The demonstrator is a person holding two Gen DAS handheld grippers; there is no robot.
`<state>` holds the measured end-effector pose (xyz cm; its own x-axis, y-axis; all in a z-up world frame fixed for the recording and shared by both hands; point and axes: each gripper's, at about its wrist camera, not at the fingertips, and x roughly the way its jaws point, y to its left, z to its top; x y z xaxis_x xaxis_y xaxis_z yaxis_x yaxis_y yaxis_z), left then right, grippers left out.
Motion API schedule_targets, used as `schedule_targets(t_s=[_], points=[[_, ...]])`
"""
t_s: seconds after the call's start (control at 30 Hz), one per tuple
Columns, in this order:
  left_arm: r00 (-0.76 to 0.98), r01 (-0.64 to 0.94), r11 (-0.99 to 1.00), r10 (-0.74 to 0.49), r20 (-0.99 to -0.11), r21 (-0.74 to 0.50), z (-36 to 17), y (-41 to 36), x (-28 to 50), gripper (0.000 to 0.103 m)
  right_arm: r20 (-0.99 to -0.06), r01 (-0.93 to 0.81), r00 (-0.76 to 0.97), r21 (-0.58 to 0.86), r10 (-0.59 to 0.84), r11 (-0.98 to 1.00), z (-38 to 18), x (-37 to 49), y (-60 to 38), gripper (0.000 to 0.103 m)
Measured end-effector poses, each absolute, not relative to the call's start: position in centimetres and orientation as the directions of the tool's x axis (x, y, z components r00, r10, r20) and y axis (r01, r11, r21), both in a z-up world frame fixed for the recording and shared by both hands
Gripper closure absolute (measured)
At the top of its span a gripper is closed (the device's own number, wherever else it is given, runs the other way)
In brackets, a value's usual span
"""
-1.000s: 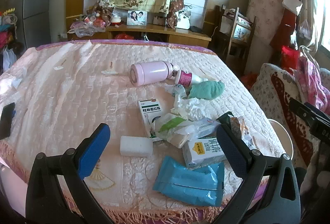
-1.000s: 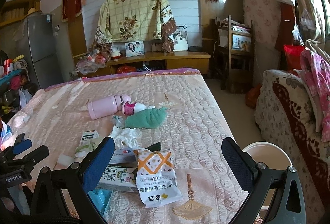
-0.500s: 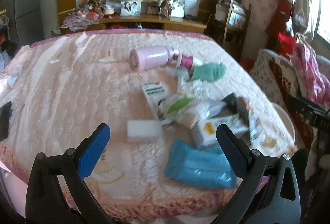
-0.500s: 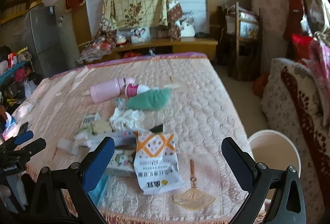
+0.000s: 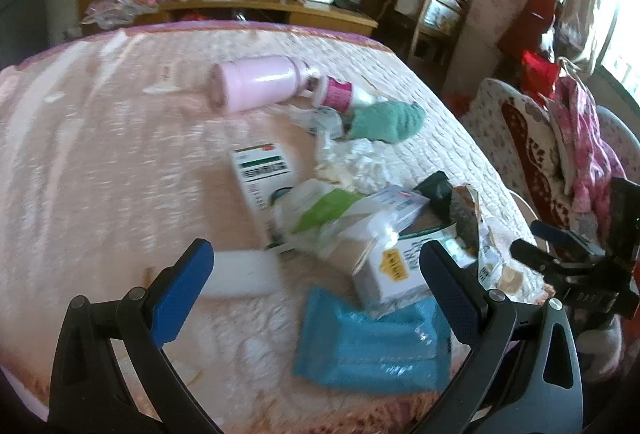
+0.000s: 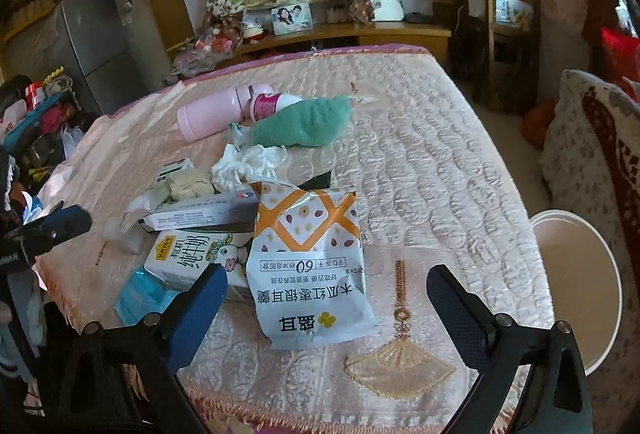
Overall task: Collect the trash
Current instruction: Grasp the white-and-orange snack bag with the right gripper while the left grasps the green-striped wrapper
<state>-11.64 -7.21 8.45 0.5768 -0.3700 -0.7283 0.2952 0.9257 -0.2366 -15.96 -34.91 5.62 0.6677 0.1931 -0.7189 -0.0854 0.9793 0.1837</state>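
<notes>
Pink quilted cloth covers the surface [image 6: 420,154]; trash lies clustered at its near edge: white-and-orange printed snack bag [image 6: 308,266], milk carton [image 6: 192,254], blue plastic wipes pack [image 5: 372,342]. Left tool [image 5: 316,274] and right tool [image 6: 324,298]: both spread wide, empty. White bucket [image 6: 576,274] beside the surface.

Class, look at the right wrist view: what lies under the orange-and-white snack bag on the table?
The snack bag overlaps the milk carton and a flat white box; a dark wrapper pokes out behind it. Whatever else sits beneath stays covered.
</notes>
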Motion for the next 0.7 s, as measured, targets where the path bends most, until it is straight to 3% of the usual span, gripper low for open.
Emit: schedule_targets(t_s=[0.27,0.5,0.6,0.67,0.7], points=[[0.524,0.342,0.919,-0.36,-0.772,-0.196,6.8,-9.7,-8.6,0.001,-0.759,-0.112,0.598,0.238,0.256,0.965,3.5,-13.3,-34.8,0.003],[0.486,0.381,0.907,-0.361,-0.796,-0.179,5.8,-10.2,-7.6,0.031,-0.769,-0.089,0.528,0.371,0.36,0.924,1.0,-10.5,-35.7,0.004],[0.487,0.398,0.896,-0.387,-0.783,-0.195,6.0,-10.0,-8.0,0.05,-0.738,-0.077,0.548,0.423,0.393,0.903,1.2,-10.8,-36.3,0.027],[0.49,0.392,0.898,-0.387,-0.781,-0.199,6.3,-9.8,-8.1,0.054,-0.738,-0.07,0.56,0.41,0.376,0.909,1.5,-11.1,-36.4,0.046],[0.491,0.39,0.899,-0.386,-0.781,-0.199,6.5,-9.6,-8.2,0.056,-0.741,-0.071,0.565,0.396,0.364,0.915,1.7,-11.2,-36.3,0.047]])
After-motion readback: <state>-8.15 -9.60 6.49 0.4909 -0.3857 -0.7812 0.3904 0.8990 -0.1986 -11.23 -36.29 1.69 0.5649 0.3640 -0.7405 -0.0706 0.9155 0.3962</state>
